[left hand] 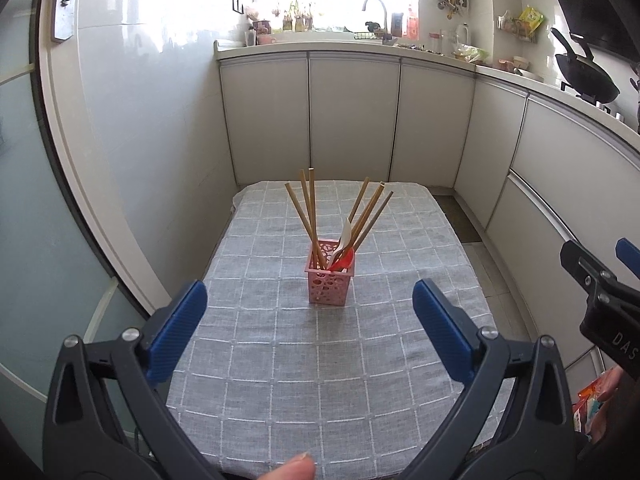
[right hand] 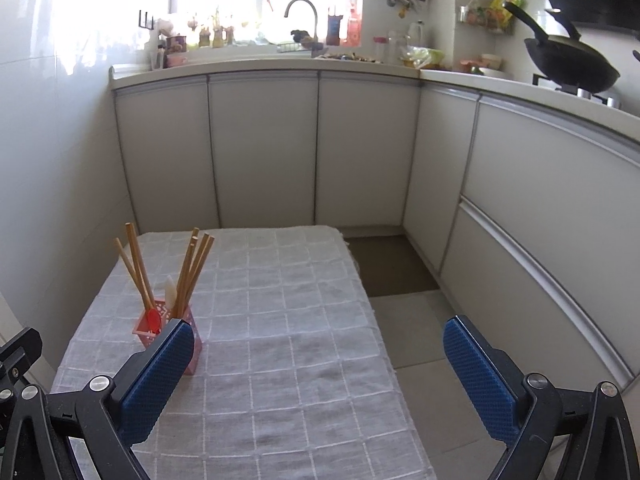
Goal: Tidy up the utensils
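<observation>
Both grippers hover wide open, holding nothing: left gripper (left hand: 310,292), right gripper (right hand: 316,332). A pink utensil holder (left hand: 329,274) with chopsticks (left hand: 306,212) and spoons stands upright on the grey checked tablecloth (left hand: 280,360).

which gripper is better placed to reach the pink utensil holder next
Left, probably. The pink holder sits centred between the open left gripper fingers. In the right wrist view it lies far left, partly behind one finger of the open right gripper, which faces bare tablecloth.
</observation>
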{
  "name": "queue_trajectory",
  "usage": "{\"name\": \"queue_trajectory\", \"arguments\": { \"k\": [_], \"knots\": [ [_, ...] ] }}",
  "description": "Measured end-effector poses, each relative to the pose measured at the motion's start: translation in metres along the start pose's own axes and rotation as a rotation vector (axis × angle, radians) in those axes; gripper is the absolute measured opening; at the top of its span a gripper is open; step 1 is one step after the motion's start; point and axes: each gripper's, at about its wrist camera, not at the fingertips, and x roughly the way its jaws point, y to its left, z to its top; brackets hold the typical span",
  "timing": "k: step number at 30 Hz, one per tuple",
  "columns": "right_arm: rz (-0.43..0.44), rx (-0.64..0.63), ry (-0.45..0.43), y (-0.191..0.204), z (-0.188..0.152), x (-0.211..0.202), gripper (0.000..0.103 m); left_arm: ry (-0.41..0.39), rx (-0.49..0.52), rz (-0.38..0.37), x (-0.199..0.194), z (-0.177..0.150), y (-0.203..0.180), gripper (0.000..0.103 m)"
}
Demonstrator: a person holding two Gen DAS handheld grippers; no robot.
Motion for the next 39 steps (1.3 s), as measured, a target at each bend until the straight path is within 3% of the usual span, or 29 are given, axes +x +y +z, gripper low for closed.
{"name": "queue_trajectory", "arguments": {
  "k": [39],
  "knots": [
    [0.019, 0.001, -0.007, 0.001, 0.0001, -0.0064, 0.102, 0.014, 0.004, -0.007, -0.0029, -0.0015, -0.0066, 0.102]
  ]
}}
